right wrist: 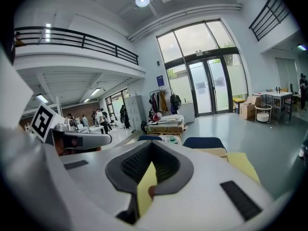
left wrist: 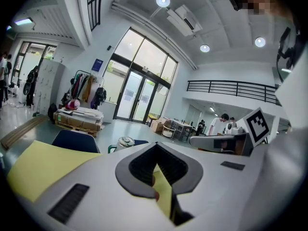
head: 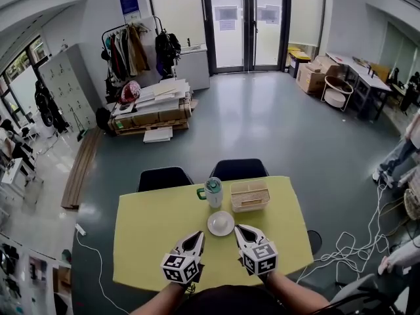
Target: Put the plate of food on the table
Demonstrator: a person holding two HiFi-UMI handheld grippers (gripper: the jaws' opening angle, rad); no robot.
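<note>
Plate (head: 220, 223) on yellow table (head: 144, 228), both grippers empty.
Plate sits mid-table, just ahead of the left gripper (head: 198, 235) and right gripper (head: 240, 229); both have their jaws closed on nothing. Lidded cup (head: 212, 192) and slatted box (head: 250, 195) stand just behind the plate.

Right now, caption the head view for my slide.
The left gripper and right gripper near a white plate on the yellow table.
</note>
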